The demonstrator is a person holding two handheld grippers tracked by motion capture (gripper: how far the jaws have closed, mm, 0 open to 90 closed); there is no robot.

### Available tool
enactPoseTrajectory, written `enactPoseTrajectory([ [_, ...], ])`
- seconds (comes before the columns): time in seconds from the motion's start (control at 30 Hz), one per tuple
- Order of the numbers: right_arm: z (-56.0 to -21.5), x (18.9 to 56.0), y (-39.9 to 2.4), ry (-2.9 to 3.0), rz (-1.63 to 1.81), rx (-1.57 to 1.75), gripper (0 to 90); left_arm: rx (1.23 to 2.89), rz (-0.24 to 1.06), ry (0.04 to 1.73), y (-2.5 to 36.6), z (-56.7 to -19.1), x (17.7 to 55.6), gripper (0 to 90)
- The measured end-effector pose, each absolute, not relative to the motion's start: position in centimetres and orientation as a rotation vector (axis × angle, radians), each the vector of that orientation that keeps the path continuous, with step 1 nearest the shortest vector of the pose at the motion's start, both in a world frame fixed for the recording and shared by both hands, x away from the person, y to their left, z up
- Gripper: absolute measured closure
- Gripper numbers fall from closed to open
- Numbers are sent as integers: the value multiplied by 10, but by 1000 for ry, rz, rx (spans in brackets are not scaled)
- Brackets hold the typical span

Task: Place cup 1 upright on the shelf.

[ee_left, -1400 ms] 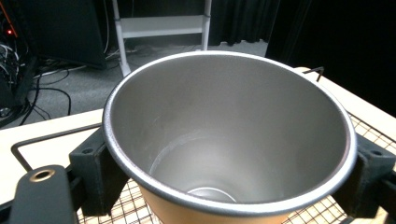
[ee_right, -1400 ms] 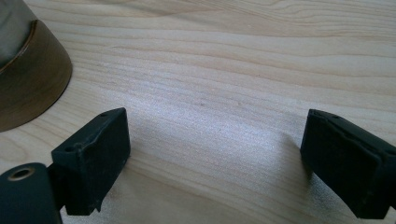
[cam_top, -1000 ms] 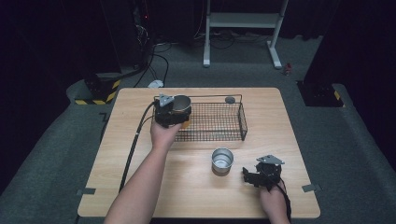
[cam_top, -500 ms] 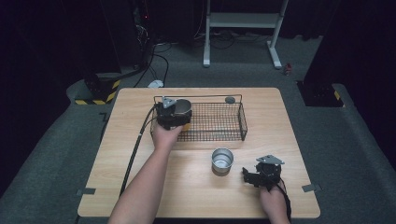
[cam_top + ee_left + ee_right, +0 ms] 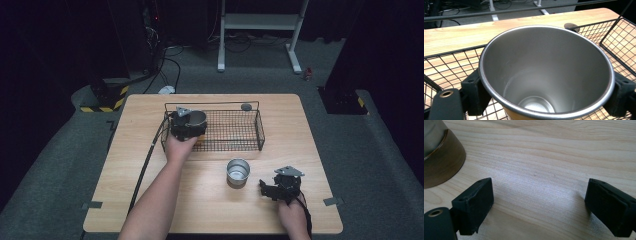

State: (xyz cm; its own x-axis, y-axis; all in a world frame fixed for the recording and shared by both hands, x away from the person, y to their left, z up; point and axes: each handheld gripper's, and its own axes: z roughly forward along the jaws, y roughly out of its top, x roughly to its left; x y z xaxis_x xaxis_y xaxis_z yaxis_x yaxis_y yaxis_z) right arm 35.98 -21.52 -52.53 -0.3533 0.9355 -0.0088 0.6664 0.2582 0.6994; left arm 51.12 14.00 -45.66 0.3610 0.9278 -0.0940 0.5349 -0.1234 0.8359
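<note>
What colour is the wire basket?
Black wire basket; the high view shows it best.

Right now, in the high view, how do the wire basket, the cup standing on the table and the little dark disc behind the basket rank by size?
1. Wire basket, by far the largest.
2. Cup on the table.
3. Dark disc, smallest; it lies farther from the camera, but the difference looks real.

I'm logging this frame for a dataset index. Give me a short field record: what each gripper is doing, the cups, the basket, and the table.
left gripper: shut on the held steel cup, at the left end of the basket
right gripper: open, holding nothing, low over the table near its front right
held steel cup: upright, empty inside
second steel cup: upright on the table in front of the basket, free of both grippers
wire basket: black mesh, at the table's middle rear
small dark disc: behind the basket
table: light wood
</note>
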Motion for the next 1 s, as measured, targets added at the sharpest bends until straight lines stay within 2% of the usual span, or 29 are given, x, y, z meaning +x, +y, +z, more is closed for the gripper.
enactPoseTrajectory([
  [1.0, -525, 360, -215, 2113, 855, 1452, 84, 1820, 630, 1285, 139, -465, 510, 141],
])
